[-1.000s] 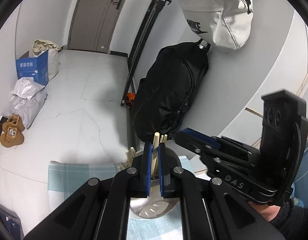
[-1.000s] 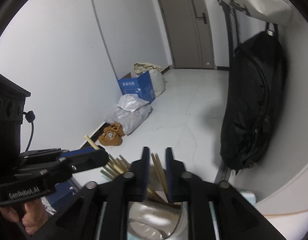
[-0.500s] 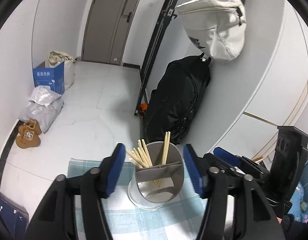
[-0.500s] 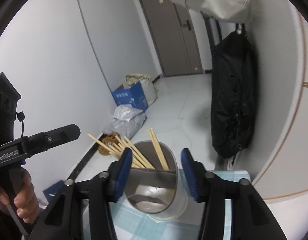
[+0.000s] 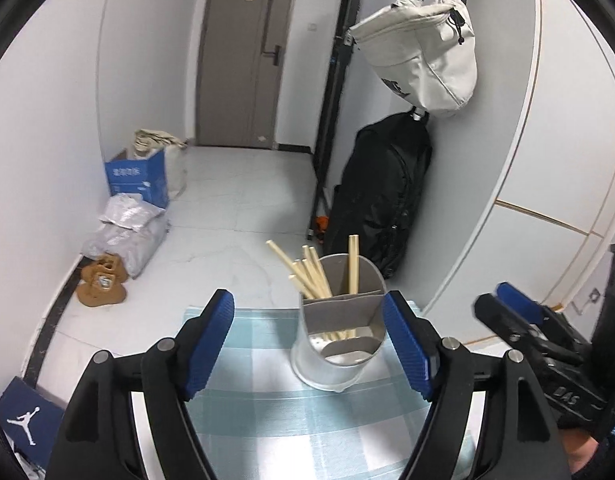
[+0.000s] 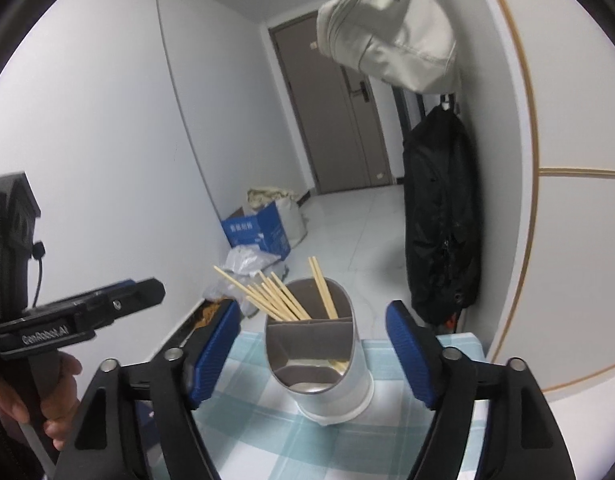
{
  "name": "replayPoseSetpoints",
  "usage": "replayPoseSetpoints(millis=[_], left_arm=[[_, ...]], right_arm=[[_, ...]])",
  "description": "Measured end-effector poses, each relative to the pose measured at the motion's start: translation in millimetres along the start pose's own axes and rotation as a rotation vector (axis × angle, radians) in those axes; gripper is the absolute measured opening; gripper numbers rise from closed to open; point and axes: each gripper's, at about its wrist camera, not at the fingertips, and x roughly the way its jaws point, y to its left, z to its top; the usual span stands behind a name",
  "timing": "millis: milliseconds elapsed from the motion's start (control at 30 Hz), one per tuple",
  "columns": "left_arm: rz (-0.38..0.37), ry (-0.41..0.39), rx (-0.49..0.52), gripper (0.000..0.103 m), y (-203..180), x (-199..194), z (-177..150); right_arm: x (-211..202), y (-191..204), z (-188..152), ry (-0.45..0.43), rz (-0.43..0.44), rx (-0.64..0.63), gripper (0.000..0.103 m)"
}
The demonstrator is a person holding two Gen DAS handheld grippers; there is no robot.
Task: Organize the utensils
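Left wrist view: the left gripper has its jaws spreading, nothing pinched, bare checked cloth between the pads. Just ahead, toward its right finger, stands the metal holder with the chopsticks leaning in its far compartments. The right gripper is likewise opening and empty, the holder ahead between its fingers. A careless sweep could catch the splayed sticks and tip the holder, I judge.
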Motion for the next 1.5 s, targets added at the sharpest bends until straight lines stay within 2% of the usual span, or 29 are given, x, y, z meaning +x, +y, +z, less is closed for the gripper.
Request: replayPoseSetpoints(millis=[100, 133, 167, 233, 333, 433, 600, 767, 867, 1233, 1500], left_arm=[[0.042, -0.035, 0.005, 0.073, 0.0, -9.9, -9.5], [0.058, -0.051, 0.002, 0.075, 0.2, -13.1, -12.7], [0.068, -0.058, -0.001, 0.082, 0.2, -15.0, -15.0], [0.088, -0.089, -0.005, 0.086, 0.0, -19.7, -20.6], [0.126, -0.140, 0.021, 0.087, -4.6, -23.6, -28.2], [0.146, -0.170, 0.037, 0.087, -8.3, -23.4, -36.1], [0.133, -0.154, 0.023, 0.088, -10.3, -13.8, -45.7], [0.148, -0.170, 0.024, 0.088, -11.2, -5.9, -51.6], [0.139, -0.153, 0.021, 0.088, -10.1, 1.4, -56.2], [0.139, -0.120, -0.007, 0.088, -3.9, 15.4, -60.8], [0.132, -0.106, -0.001, 0.088, -3.3, 18.4, -63.0]], right_arm=[[-9.7, 5.0, -5.7, -0.037, -0.006, -0.010, 0.085], [-13.2, 6.7, -8.0, -0.052, -0.007, -0.013, 0.086], [-16.2, 8.0, -10.4, -0.066, -0.008, -0.019, 0.087], [-21.0, 10.5, -15.5, -0.084, -0.009, -0.028, 0.091], [-29.2, 14.2, -24.6, -0.123, -0.016, -0.047, 0.098], [-35.2, 17.3, -33.0, -0.156, -0.032, -0.074, 0.101], [-38.3, 20.4, -45.7, -0.175, -0.059, -0.108, 0.103], [-32.9, 11.1, -52.8, -0.144, -0.073, -0.061, 0.103], [-32.4, 4.8, -54.8, -0.137, -0.083, -0.032, 0.103], [-24.2, -1.3, -63.8, -0.113, -0.130, -0.030, 0.103], [-22.3, -1.5, -64.9, -0.111, -0.131, -0.028, 0.103]])
